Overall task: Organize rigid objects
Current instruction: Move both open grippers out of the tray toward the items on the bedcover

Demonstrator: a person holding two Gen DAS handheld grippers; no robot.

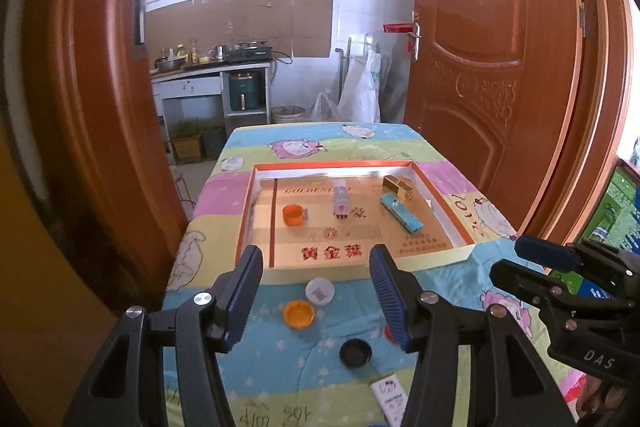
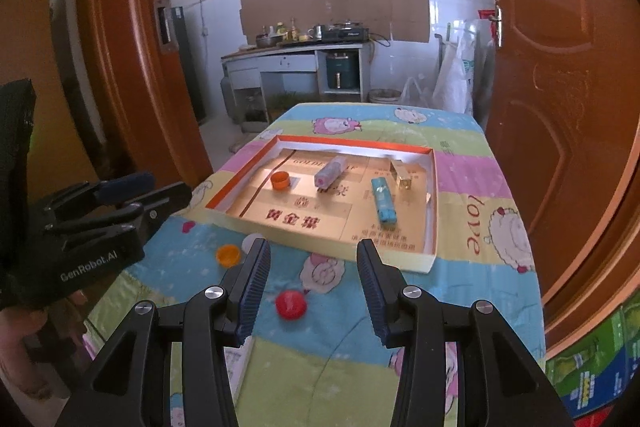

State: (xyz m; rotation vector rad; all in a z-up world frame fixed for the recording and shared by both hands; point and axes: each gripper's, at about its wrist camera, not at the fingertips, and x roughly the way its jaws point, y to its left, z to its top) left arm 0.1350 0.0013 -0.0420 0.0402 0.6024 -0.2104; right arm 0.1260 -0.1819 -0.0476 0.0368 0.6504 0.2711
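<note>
Above the table, both grippers' jaws stand released, grasping nothing

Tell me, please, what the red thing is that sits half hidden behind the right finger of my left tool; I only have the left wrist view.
Observer: It is a round red cap, lying flat on the patterned cloth, outside the box.
Operator: Thank you. Is the right tool holding anything?
Observer: No. The right tool is open and empty; the red cap shows in the gap between its fingers, untouched.
</note>
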